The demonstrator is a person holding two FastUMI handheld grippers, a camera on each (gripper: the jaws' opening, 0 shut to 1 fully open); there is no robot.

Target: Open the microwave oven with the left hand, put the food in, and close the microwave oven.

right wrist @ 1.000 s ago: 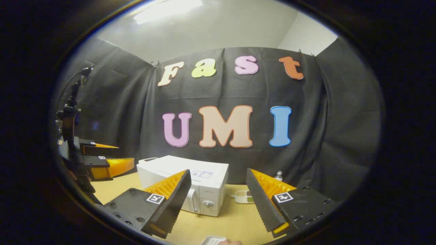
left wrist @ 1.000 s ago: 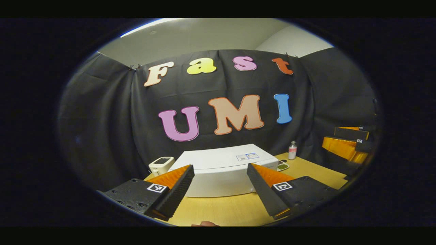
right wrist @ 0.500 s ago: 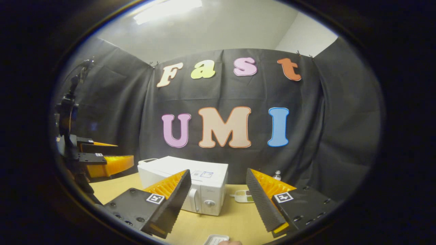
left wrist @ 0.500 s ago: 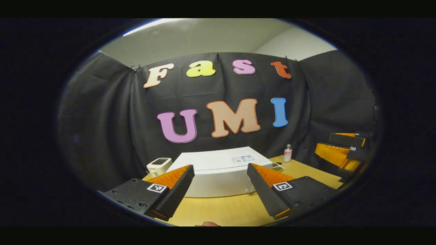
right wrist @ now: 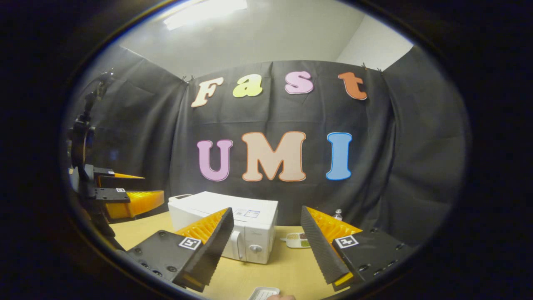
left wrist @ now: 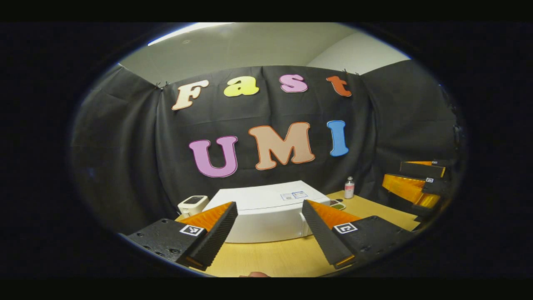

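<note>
microwave oven [right wrist: 227,225]: white box, sitting on the desk [right wrist: 287,271] toward the far edge, close under the booth wall. Door is lying closed in the right gripper view; handle [right wrist: 236,246] and knob [right wrist: 255,248] are showing at the right end of its front.
food: small tray [right wrist: 297,240] with greenish and pale contents is resting on the desk just right of the oven, apart from it. Oven interior is hidden, so I cannot tell what is inside.
left claw [left wrist: 270,223]: spread wide, gripping nothing, hovering above the desk's near edge and facing the oven's front wall.
right claw [right wrist: 266,231]: likewise parted and carrying nothing, looking at the oven's handle end from the right.
key relation: handle is running upright, lying ahead and to the right of the left claw; the right claw is nearer the tray.
stage (judgement): closed door with tray outside fits a door waiting to be pulled; if other food is already inside, it equally fits a finished job.
other: bottle [left wrist: 349,187] is standing near the far right corner; a white tray edge [right wrist: 263,293] is peeking at the near edge.
</note>
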